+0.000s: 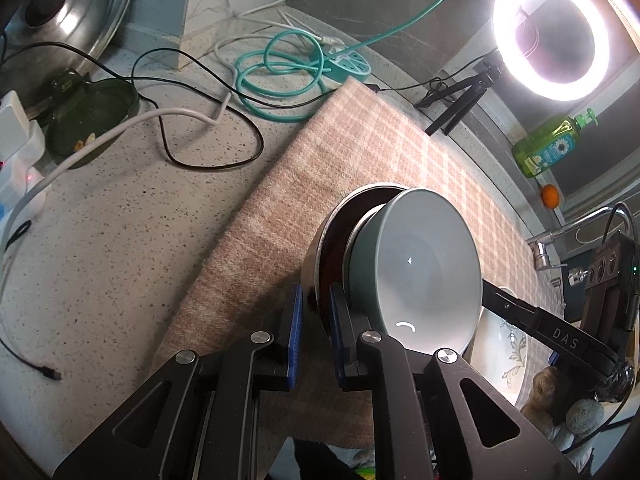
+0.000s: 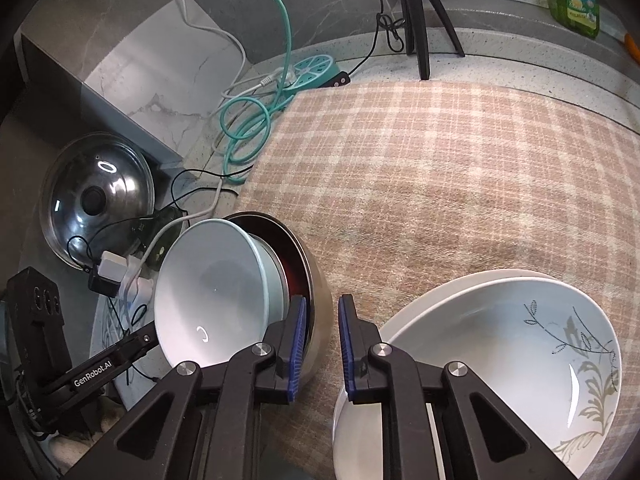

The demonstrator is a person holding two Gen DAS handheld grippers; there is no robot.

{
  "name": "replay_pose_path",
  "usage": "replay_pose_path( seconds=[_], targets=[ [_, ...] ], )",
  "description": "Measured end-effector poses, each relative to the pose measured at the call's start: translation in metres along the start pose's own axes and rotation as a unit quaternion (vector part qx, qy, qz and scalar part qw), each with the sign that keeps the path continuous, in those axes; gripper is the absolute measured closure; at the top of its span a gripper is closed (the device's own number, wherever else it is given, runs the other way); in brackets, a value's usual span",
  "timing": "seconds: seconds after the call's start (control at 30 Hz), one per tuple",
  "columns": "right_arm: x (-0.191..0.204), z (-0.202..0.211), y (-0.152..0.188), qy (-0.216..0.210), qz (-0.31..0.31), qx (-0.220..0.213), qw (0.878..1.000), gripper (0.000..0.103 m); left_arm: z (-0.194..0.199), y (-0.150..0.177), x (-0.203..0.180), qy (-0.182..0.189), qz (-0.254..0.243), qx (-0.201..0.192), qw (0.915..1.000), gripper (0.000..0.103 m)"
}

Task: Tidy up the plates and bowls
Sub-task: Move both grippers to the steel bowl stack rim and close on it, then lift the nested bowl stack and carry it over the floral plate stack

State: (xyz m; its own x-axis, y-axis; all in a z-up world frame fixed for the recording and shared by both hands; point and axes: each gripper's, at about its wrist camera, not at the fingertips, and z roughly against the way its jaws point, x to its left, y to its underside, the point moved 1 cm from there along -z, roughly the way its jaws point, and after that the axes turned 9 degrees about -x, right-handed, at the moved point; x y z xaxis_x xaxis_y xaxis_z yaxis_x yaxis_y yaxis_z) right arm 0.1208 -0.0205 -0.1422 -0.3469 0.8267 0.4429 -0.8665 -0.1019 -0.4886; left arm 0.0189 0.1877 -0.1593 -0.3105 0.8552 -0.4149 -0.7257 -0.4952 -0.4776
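Scene: a plaid cloth (image 2: pixel 460 168) is spread on a speckled countertop (image 1: pixel 120 240), lit by a ring light (image 1: pixel 551 35) at the back.

Held stack: a grey-blue bowl (image 1: pixel 424 268) nests in a steel bowl (image 2: pixel 318 292) with a dark red inside; the pair is tipped on edge and raised over the cloth, mouths turned toward the left hand's side.

Left gripper (image 1: pixel 316 332): jaws nearly closed on the steel bowl's rim, one blue pad outside the wall, the other between the two bowls. It looks to carry the stack.

Right gripper (image 2: pixel 322 344): jaws drawn narrow; the left pad lies against the steel bowl's outer wall, the right pad hangs clear over the cloth. Whether it truly pinches anything I cannot tell; it seems to brace more than grip.

Other crockery: a white bowl with a grey leaf pattern (image 2: pixel 520 360) sits inside another white dish at the cloth's near edge, just beside the right gripper.

Clutter: a coiled teal cable (image 1: pixel 280 76), a pot lid (image 2: pixel 96 200) and a green soap bottle (image 1: pixel 548 146), all well apart from the work.

Step in hand: I judge the nested pair is being carried toward a resting place, probably near the white stack.

Next move: level the pair so the inner bowl does not slide out, lower it flat, then release.
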Motion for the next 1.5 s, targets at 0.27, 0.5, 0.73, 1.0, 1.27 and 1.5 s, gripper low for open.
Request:
replay_pose_path(
  seconds=[0.27,0.5,0.73,1.0,1.27,1.5],
  targets=[
    [0.001,-0.013,0.002,0.0,-0.004,0.017,1.0,0.094,-0.006,-0.003,0.0,0.0,-0.001,0.003,1.0,0.094],
    [0.001,-0.015,0.0,0.001,-0.003,0.019,1.0,0.094,-0.006,-0.004,-0.001,-0.001,-0.005,0.004,1.0,0.094],
    [0.0,-0.016,-0.001,0.005,-0.006,0.02,1.0,0.094,-0.006,-0.003,-0.001,0.001,-0.002,0.002,1.0,0.094],
    [0.0,-0.015,0.001,0.008,-0.012,0.019,1.0,0.095,-0.004,-0.003,0.001,0.007,0.003,0.003,1.0,0.094],
    [-0.002,-0.013,0.001,0.007,-0.021,0.019,1.0,0.095,-0.001,-0.006,-0.001,0.008,0.001,-0.004,1.0,0.094],
    [0.001,-0.007,-0.002,0.003,-0.022,0.01,1.0,0.095,0.006,-0.01,-0.005,0.009,-0.005,-0.014,0.9998,0.094]
  ],
)
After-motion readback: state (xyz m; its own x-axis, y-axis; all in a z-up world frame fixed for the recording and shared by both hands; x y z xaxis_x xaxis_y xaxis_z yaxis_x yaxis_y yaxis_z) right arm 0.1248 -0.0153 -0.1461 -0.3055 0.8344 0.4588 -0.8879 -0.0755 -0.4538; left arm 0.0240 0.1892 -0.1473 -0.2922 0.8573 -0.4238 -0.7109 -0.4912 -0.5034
